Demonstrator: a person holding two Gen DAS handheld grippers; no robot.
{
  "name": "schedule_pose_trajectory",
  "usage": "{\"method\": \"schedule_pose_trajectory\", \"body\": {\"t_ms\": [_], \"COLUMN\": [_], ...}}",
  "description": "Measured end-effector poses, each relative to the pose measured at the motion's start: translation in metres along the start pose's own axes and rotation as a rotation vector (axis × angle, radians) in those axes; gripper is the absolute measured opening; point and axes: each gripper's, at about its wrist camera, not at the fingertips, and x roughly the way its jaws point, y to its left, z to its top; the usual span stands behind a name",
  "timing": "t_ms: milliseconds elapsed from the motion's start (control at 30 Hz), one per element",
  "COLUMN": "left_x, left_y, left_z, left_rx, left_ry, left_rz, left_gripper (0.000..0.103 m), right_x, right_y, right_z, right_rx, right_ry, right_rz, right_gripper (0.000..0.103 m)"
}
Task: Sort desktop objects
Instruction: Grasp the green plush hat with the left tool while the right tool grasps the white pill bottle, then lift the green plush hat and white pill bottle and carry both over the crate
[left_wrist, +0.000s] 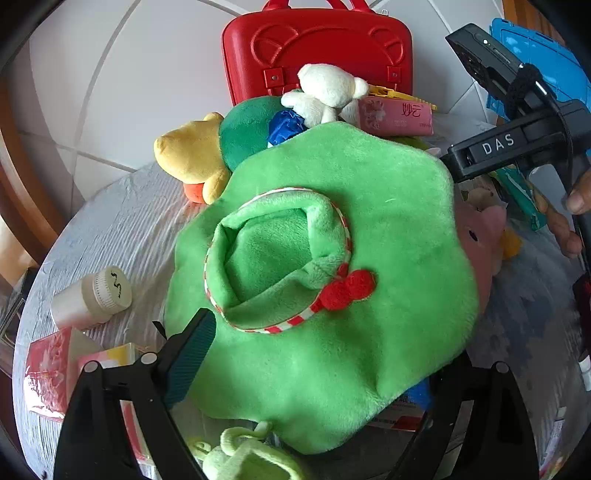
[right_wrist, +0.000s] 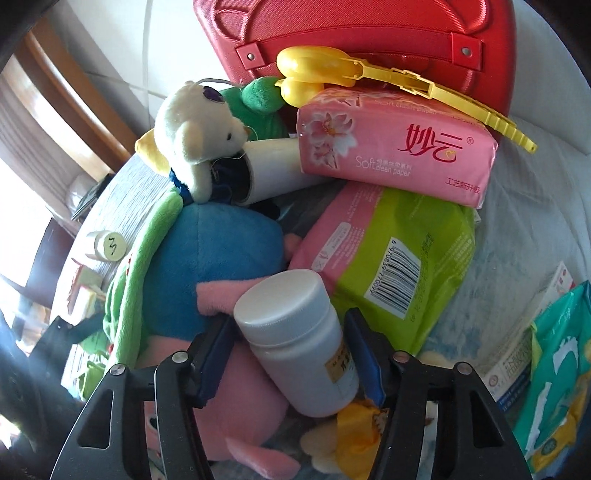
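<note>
Two grippers over a cluttered round table of toys, tissue packs and bottles.
Left wrist view: left gripper (left_wrist: 314, 369) spread wide above the green plush hat (left_wrist: 332, 258), pads off it. Right wrist view: right gripper (right_wrist: 291, 354) straddles the white plastic bottle (right_wrist: 295, 339) lying on pink plush (right_wrist: 236, 387); grip unclear.

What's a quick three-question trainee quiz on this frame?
1. True or false: the white bottle lies between the right gripper's fingers.
2. What rests along the top of the pink tissue pack? A) yellow tongs B) white bear C) green wipes pack
3. Fill in: the small capped bottle near the table edge has ___ handwritten on its cap.

Key: 1 true; 2 A; 3 "3".
</note>
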Motion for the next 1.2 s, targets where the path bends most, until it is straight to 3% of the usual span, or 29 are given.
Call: {"method": "schedule_pose_trajectory", "body": {"t_ms": [100,167,267,433,467,900,1200], "left_x": [-0.004,-0.003,-0.011,-0.036,-0.043,-0.124,-0.187], "left_y": [0.002,0.002,0.012,0.013,0.012,-0.001,-0.012], "left_z": [0.002,0.003,0.004,0.012,0.014,0.04,0.048], "left_rx": [-0.002,0.012,-0.029,-0.011,-0.008,0.025,0.035], "left_ry": [0.003,0.029,0.024,-0.032,-0.048,-0.203,-0.318], "left_rz": [-0.026,-0.005,-0.027,0.001,0.001,0.011,0.035], "left_gripper": [0.072,0.042,0.03,0.02,0.012,0.008,0.008], "right_x": [0.001,-0.003,-0.017,-0.048,-0.056,-0.135,-0.216], "right_y": [0.002,0.008,0.013,0.011,0.009,0.036,0.051], "right_z": [0.001,-0.002,-0.01,-0.023,-0.026,-0.042,-0.069], "right_rx": [-0.016,-0.06,-0.076,-0.034,-0.02,0.052,0.067], "right_ry": [0.003,-0.002,-0.038,-0.103,-0.121,-0.315,-0.455], "right_rz": [-0.026,-0.08,-0.107,-0.107,-0.101,-0.037,-0.025], "right_gripper": [0.055,0.051,0.049,0.048,0.048,0.048,0.048]}}
